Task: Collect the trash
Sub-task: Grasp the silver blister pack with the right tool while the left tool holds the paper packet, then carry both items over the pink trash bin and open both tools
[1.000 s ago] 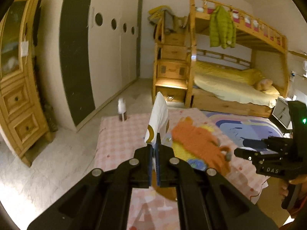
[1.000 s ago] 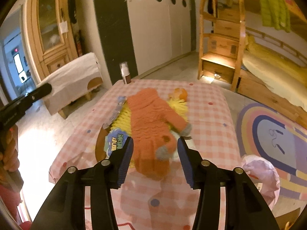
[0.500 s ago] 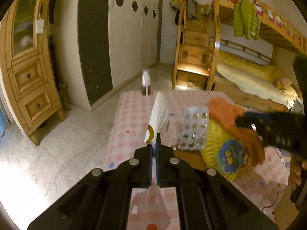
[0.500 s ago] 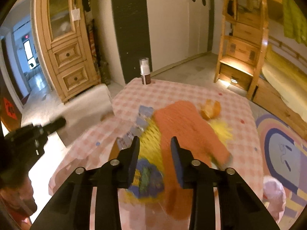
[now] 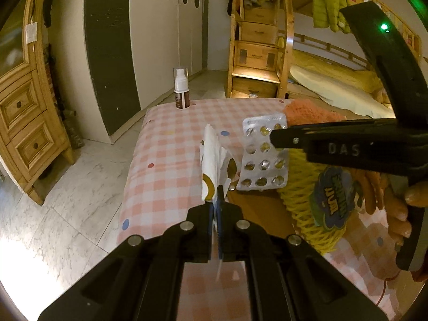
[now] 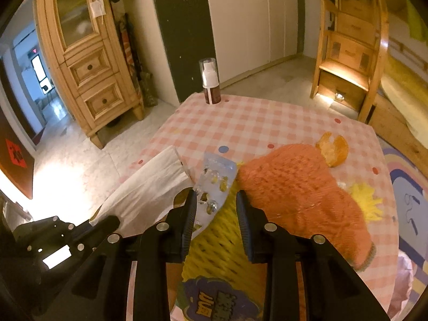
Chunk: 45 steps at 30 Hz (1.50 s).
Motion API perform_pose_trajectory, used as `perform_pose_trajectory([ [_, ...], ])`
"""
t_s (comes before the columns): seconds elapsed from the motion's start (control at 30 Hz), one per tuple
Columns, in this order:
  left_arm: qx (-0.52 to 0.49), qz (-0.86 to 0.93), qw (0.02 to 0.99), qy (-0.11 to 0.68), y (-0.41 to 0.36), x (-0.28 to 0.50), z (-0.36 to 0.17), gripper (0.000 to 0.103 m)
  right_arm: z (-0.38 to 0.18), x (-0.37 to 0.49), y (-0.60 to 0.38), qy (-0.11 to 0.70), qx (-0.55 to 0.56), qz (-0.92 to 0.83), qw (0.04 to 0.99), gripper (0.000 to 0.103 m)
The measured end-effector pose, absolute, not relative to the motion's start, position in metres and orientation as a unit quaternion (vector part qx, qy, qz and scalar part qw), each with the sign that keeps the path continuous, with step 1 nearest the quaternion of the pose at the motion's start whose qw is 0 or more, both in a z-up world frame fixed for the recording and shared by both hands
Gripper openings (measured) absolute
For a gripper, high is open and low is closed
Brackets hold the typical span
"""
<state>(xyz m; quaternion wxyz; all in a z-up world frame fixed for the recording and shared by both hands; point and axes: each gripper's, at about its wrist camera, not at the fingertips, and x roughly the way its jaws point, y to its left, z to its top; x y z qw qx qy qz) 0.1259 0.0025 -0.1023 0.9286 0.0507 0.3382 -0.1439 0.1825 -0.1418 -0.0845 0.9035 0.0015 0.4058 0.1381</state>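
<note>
**Blister sheet between the right jaws**

The left gripper (image 5: 217, 208), jaws clenched, pinches a white paper bag with brown rings (image 5: 211, 160) standing upright. The right gripper (image 6: 216, 208), jaws parted, straddles the silver foil pill blister sheet (image 6: 216, 184), its long axis running away, tilted up over the pink checked bench (image 6: 256, 123). Only the right view shows the orange peel (image 6: 333, 149).
</note>
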Motion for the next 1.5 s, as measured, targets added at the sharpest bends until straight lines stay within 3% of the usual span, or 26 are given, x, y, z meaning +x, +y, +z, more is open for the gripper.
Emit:
perform_pose_trajectory([
  [0.17, 0.047, -0.139, 0.929, 0.341, 0.002, 0.126, -0.101, 0.0, -0.083, 0.18, -0.14, 0.405, 0.007, 0.141, 0.903, 0.002],
  [0.23, 0.043, -0.137, 0.929, 0.341, 0.003, 0.125, -0.099, 0.0, -0.079, 0.178, -0.14, 0.402, 0.008, 0.147, 0.904, 0.0],
  [0.5, 0.032, -0.128, 0.934, 0.331, 0.008, 0.115, -0.077, 0.0, -0.044, 0.151, -0.139, 0.364, -0.001, 0.174, 0.915, 0.0],
  [0.73, 0.067, -0.136, 0.924, 0.351, -0.011, 0.127, -0.094, 0.0, -0.057, 0.156, -0.148, 0.379, 0.002, 0.156, 0.912, 0.011],
  [0.87, 0.075, -0.147, 0.918, 0.361, -0.016, 0.134, -0.105, 0.0, -0.066, 0.164, -0.148, 0.386, -0.003, 0.152, 0.91, 0.036],
  [1.2, 0.064, -0.178, 0.91, 0.368, -0.011, 0.139, -0.114, 0.0, -0.08, 0.194, -0.135, 0.386, -0.024, 0.141, 0.911, 0.034],
  [1.37, 0.06, -0.191, 0.903, 0.379, -0.015, 0.137, -0.122, 0.0, -0.087, 0.195, -0.127, 0.394, -0.027, 0.153, 0.906, 0.019],
  [1.5, 0.058, -0.197, 0.899, 0.387, -0.018, 0.137, -0.128, 0.0, -0.09, 0.191, -0.122, 0.403, -0.026, 0.161, 0.901, 0.019],
])
